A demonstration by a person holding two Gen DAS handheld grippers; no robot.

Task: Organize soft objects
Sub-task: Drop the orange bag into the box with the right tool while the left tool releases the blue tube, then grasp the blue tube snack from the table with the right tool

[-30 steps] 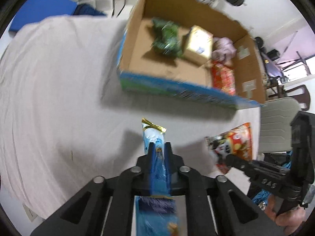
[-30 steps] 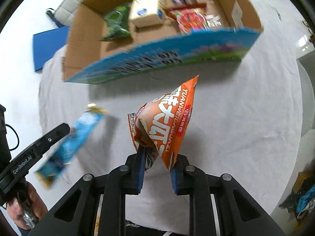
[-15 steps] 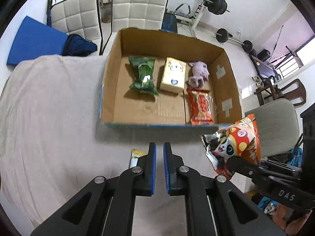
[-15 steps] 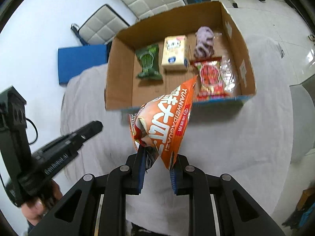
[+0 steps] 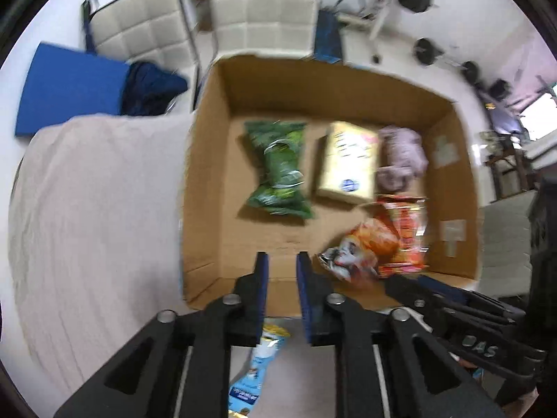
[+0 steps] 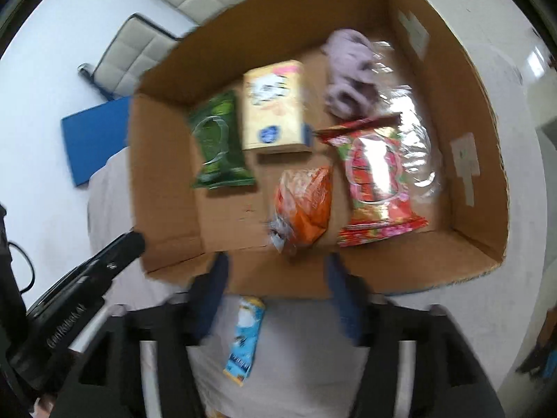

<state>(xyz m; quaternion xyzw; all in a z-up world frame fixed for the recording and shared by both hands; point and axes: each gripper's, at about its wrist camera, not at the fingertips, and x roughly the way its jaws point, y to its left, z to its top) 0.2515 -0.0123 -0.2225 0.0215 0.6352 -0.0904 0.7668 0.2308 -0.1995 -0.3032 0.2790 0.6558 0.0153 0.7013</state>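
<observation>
While the right tongs (image 6: 276,280) are opening empty over the cardboard box (image 6: 487,188), the blue packet (image 6: 245,338) is lying lengthwise just outside its near wall, under the narrowly opening, empty left tongs (image 5: 281,275).

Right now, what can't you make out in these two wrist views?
- Orange snack bag: motion blur in both views; its print is unreadable, and whether it rests on the box floor is unclear.
- Blue packet: left view, left gripper's fingers hide its sides and the bottom edge cuts it off.
- Right gripper: its own view smears the fingertips.
- Cardboard box: near outer wall hidden, both views.
</observation>
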